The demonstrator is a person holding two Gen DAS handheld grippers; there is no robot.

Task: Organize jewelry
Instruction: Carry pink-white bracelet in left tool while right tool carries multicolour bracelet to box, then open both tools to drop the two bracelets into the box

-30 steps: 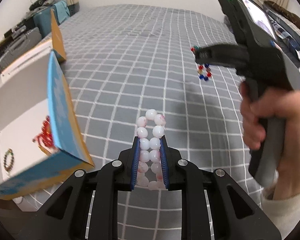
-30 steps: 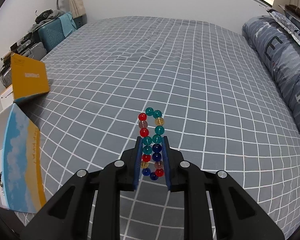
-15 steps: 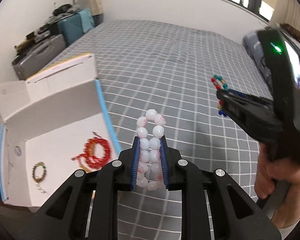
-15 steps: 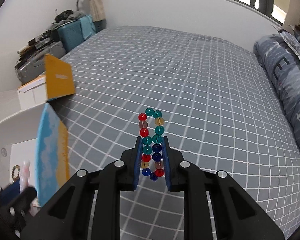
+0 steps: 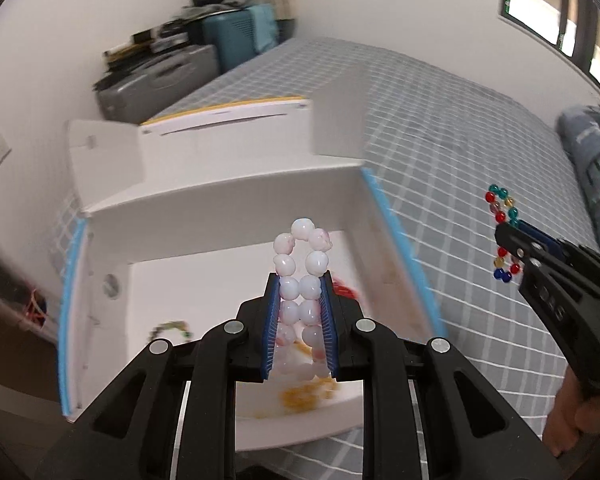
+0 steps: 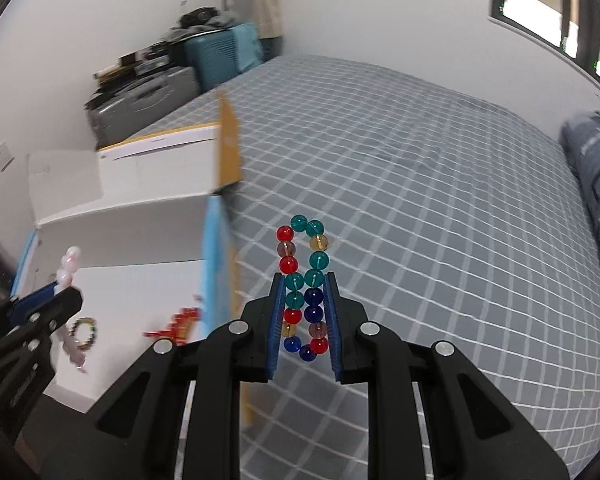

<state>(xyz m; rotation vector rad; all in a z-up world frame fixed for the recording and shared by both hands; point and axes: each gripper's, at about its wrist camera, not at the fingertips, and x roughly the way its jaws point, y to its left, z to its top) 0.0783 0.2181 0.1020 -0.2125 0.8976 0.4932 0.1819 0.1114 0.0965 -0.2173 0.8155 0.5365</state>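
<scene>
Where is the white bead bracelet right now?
The white bead bracelet is squeezed in the left gripper, held over the open white box; the right wrist view shows it far left.

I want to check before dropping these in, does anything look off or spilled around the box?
Nothing stands out. The white box sits open on the bed, with jewelry inside. Each gripper holds its bracelet: white bracelet, multicolored bracelet.
</scene>
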